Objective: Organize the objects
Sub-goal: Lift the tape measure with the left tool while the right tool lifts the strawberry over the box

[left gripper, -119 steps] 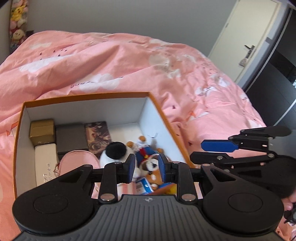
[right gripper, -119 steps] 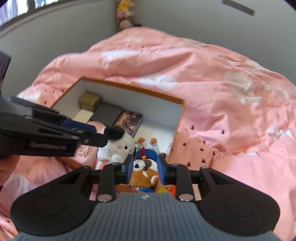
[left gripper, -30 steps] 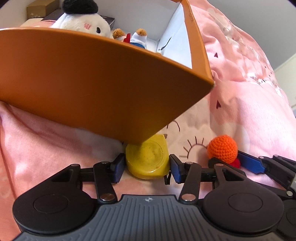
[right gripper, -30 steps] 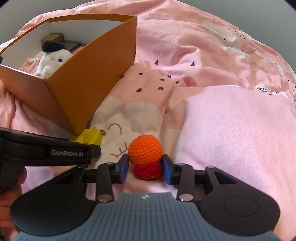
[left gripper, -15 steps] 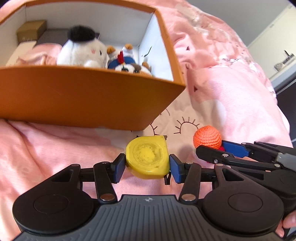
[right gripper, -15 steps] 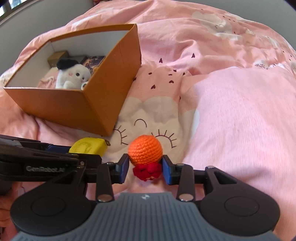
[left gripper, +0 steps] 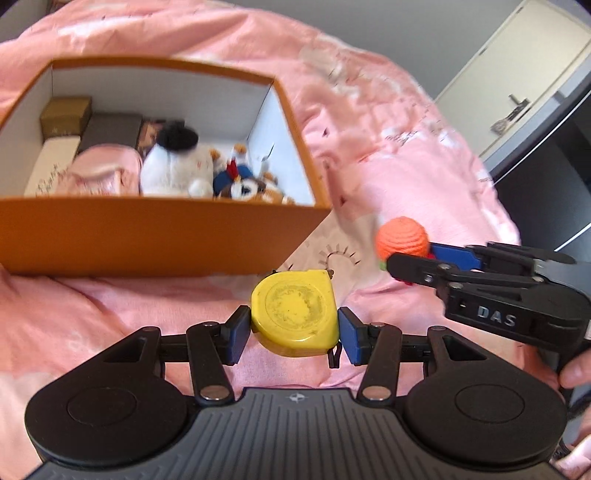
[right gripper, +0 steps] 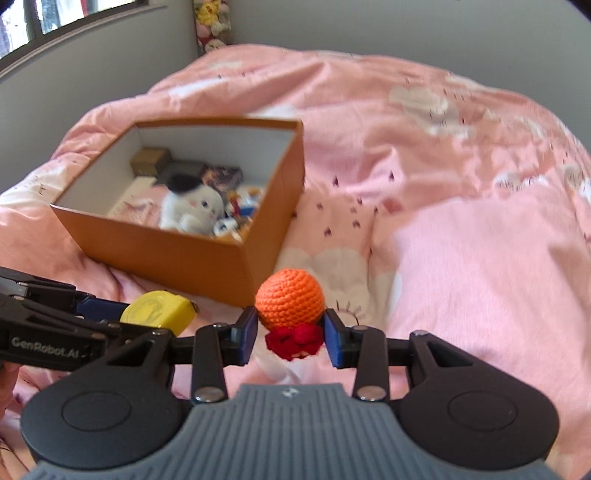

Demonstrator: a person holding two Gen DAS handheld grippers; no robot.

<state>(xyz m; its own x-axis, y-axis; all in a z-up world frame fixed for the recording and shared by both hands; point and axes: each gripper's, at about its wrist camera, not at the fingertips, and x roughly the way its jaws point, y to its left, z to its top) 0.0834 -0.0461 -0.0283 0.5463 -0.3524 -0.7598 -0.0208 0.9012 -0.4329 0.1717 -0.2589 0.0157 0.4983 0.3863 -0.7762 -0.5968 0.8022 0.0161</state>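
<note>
Pink bedding (right gripper: 461, 258) lies beneath both grippers. Left gripper (left gripper: 294, 334) clamps a yellow round-cornered tape measure (left gripper: 294, 312); right gripper (right gripper: 290, 334) grips an orange crocheted ball with red base (right gripper: 290, 300). Ahead stands an open orange cardboard box (left gripper: 147, 229) holding plush toys (left gripper: 177, 166).

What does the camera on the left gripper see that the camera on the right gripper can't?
Only the left wrist view shows a door with a handle. Only the right wrist view shows a window and a pile of plush toys in the corner. Both show the orange box, the yellow tape measure and the orange crochet ball.
</note>
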